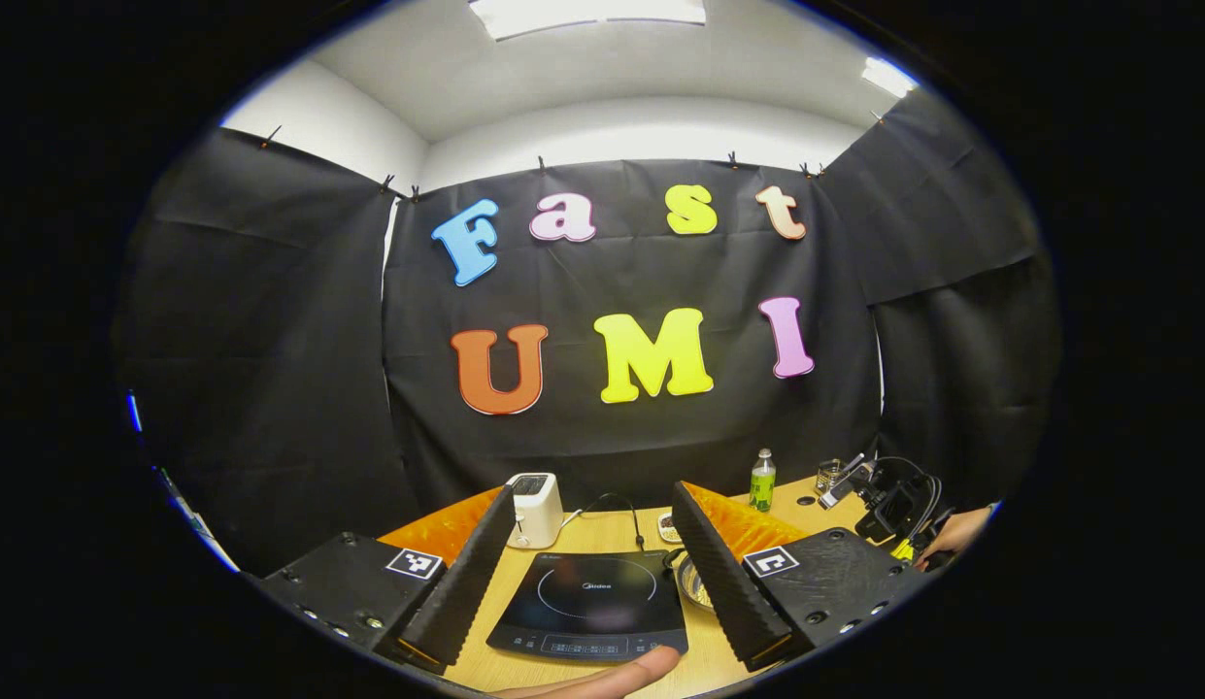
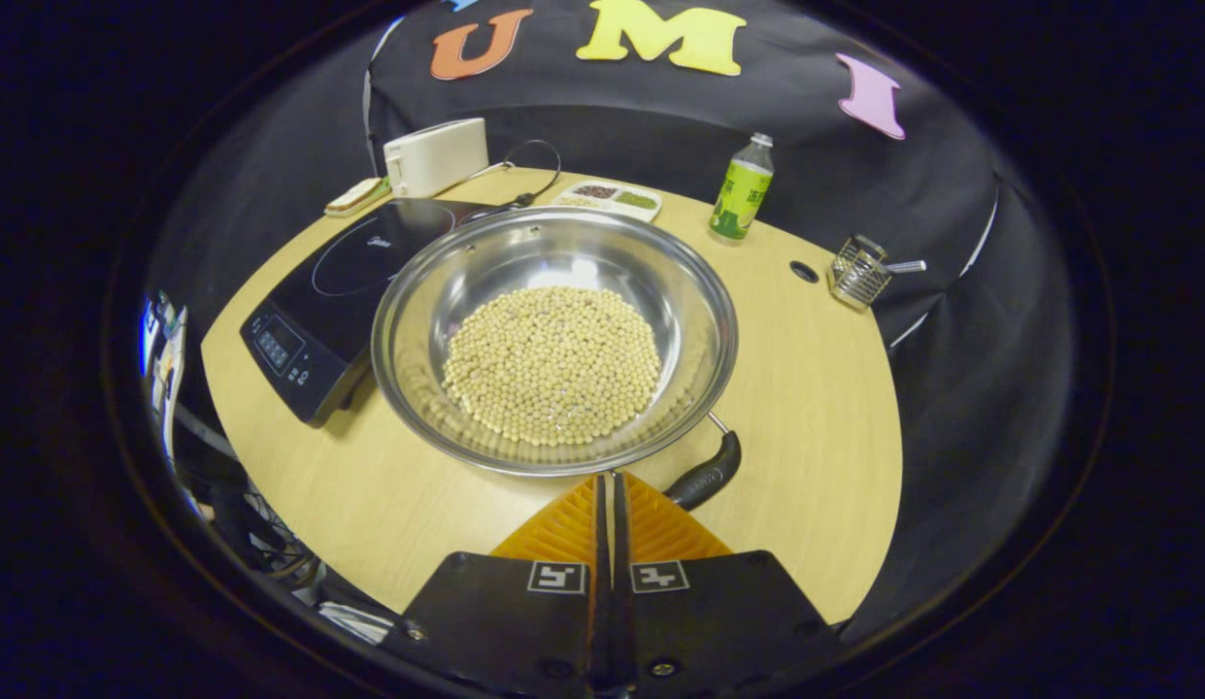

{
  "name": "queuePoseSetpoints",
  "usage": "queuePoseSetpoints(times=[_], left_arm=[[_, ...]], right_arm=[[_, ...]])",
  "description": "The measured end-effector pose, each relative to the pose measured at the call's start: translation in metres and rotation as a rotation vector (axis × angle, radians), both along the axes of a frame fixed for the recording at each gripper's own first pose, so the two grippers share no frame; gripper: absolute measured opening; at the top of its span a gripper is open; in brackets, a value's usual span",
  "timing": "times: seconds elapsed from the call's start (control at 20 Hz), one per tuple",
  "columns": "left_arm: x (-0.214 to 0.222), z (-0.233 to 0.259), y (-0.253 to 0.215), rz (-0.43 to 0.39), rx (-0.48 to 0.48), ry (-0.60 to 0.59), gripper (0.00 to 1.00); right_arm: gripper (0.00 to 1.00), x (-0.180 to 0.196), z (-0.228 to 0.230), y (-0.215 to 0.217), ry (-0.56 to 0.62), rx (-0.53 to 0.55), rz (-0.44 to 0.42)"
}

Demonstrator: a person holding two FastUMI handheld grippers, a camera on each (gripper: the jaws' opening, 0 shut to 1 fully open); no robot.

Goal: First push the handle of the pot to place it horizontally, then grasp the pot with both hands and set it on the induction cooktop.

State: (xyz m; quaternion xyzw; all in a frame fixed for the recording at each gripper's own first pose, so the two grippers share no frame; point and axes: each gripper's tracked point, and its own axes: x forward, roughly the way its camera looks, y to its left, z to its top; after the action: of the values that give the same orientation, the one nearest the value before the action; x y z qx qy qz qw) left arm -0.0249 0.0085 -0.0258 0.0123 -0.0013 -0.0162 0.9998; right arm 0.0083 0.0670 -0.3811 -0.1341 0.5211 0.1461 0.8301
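Note:
In the right gripper view a wide steel pot (image 2: 553, 340) holding pale beans stands on the wooden table, just right of the black induction cooktop (image 2: 340, 282). Its black handle (image 2: 704, 476) points toward the camera and to the right. My right gripper (image 2: 607, 478) is shut with nothing between its fingers. Its tips sit at the pot's near rim, just left of the handle. The left gripper view has my left gripper (image 1: 594, 490) open above the table's near edge, with the cooktop (image 1: 587, 602) between its fingers. A sliver of the pot (image 1: 696, 582) peeks past the right-hand finger.
A white toaster (image 2: 435, 155) and a small divided tray (image 2: 607, 199) stand behind the cooktop. A green bottle (image 2: 743, 189) and a wire basket (image 2: 859, 272) are at the back right. A person's finger (image 1: 612, 678) lies at the bottom of the left gripper view.

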Motion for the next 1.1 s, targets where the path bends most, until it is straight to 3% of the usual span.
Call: queuePoseSetpoints(times=[0.3,0.8,1.1], left_arm=[[-0.007,0.018,0.008,0.008,-0.015,-0.039,0.96],[-0.002,0.006,0.011,-0.005,-0.013,-0.021,0.96],[-0.002,0.002,0.013,-0.014,-0.017,-0.022,0.96]], right_arm=[[0.04,0.011,-0.005,-0.015,0.028,0.007,-0.047],[0.0,0.043,-0.008,-0.041,0.042,-0.06,-0.16],[0.04,0.067,-0.007,-0.049,0.016,-0.077,-0.209]])
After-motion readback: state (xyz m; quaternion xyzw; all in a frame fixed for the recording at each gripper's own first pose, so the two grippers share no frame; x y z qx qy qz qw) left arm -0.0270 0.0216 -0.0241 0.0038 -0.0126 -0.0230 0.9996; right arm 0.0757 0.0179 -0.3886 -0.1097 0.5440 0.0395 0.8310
